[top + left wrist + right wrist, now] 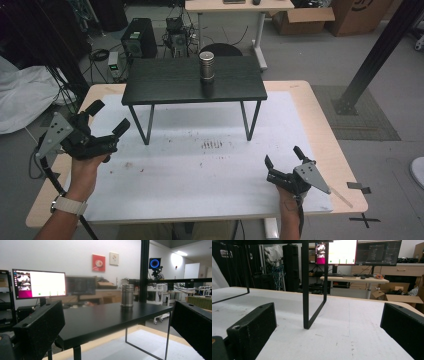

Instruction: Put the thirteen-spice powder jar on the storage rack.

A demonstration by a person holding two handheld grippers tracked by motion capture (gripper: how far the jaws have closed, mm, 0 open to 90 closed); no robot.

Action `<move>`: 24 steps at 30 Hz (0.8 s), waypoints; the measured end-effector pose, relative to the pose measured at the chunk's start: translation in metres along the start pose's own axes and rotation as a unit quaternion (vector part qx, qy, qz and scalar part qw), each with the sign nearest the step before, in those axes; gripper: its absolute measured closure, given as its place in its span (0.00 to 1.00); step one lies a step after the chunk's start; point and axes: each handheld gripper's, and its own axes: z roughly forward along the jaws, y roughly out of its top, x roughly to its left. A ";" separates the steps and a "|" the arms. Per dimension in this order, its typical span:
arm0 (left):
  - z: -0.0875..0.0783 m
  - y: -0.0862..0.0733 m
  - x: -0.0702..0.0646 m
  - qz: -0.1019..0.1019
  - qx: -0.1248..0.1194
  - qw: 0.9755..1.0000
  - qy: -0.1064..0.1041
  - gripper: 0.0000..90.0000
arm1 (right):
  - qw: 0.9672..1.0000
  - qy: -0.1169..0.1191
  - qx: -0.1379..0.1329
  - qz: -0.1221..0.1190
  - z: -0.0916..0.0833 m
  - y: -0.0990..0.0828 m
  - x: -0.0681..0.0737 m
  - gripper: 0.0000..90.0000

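The left gripper (107, 120), fingers spread and empty, is raised level with the shelf (170, 82). The can (207, 66) stands upright ahead and right of it. The right gripper (284, 161), also open, sits low on the tabletop (210, 175), farther off.

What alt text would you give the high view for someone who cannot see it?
A metal cup stands on a small black shelf on a white-topped table. Nearer the camera, a person holds the left gripper and right gripper, both open and empty.
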 end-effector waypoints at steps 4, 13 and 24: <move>-0.006 -0.008 0.000 0.003 0.005 1.000 0.010 0.00 | 1.000 0.000 0.001 -0.001 0.000 0.000 0.000 0.00; -0.016 -0.021 0.004 0.006 0.011 1.000 0.028 0.00 | 1.000 0.000 0.002 -0.002 0.000 0.000 0.001 0.00; -0.031 -0.055 0.015 0.009 0.033 0.998 0.061 0.00 | 1.000 0.000 0.004 -0.003 0.001 0.000 0.001 0.00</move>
